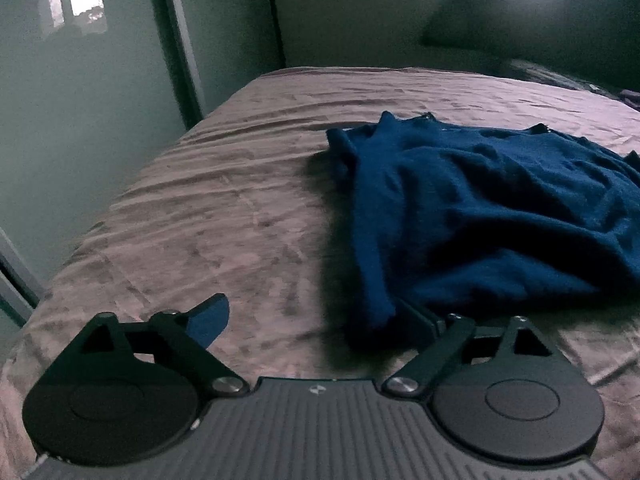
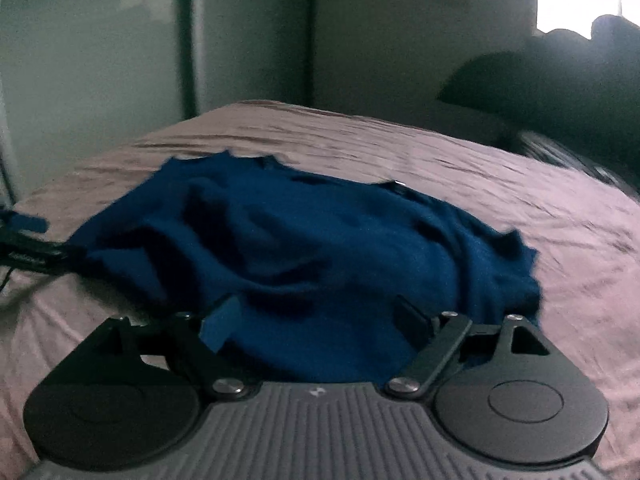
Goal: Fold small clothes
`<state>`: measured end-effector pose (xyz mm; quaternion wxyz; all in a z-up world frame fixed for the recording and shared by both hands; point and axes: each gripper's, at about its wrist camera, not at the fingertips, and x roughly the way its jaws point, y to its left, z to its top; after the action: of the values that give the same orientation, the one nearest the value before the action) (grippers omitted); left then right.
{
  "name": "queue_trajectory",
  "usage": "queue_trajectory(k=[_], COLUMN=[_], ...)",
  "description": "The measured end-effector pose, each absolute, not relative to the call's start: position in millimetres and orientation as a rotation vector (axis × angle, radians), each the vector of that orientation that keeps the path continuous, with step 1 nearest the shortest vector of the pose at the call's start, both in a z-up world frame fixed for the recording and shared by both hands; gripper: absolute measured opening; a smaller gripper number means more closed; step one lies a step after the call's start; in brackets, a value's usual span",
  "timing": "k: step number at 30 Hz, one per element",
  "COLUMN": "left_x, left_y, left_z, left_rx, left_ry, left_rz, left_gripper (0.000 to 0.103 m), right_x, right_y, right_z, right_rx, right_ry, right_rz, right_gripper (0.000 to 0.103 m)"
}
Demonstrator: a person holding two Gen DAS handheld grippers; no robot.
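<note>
Blue knit fabric, a small garment (image 2: 312, 248), lies in a rumpled heap on the mauve bed sheet (image 1: 192, 208), near the edge of the bed closest to the cameras. Its hem and sides are bunched, with deep creases across the middle, and no clean fold line shows anywhere (a neckline seems to sit at the far edge, though blur makes that hard to confirm).

Both tools stand wide apart and grip nothing. The left hand-held gripper (image 1: 320, 320) sits at the garment's left edge, one finger over bare sheet and the other right at the cloth's near corner, where cloth may brush it; no pinch is visible. The right hand-held gripper (image 2: 320, 320) hovers over the garment's near portion, with cloth visible between the spread fingers but not clamped.

As a judgement, the task is at an early stage: the piece has been laid down but not flattened, and every fold appears yet to be made. What remains is probably smoothing it out, bringing the sides in, and doubling it over. Dark pillows (image 1: 520, 32) rest further up the bed, well apart.
</note>
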<state>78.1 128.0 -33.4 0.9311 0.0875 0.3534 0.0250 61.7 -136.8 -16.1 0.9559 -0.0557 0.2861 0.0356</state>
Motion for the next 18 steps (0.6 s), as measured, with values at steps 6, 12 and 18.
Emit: queue_trajectory(k=[6, 12, 18], left_x=[78, 73, 78], left_y=[129, 135, 151], left_z=[-37, -41, -26], left_rx=[0.178, 0.146, 0.055], left_ry=[0.719, 0.703, 0.711], left_rz=[0.065, 0.040, -0.024], left_gripper=[0.102, 0.103, 0.099], right_x=[75, 87, 79], right_y=[-115, -117, -115], right_z=[-29, -53, -54], right_rx=[-0.168, -0.163, -0.179], right_ry=[0.571, 0.648, 0.636], right_rz=[0.051, 0.002, 0.015], right_gripper=[0.099, 0.103, 0.103])
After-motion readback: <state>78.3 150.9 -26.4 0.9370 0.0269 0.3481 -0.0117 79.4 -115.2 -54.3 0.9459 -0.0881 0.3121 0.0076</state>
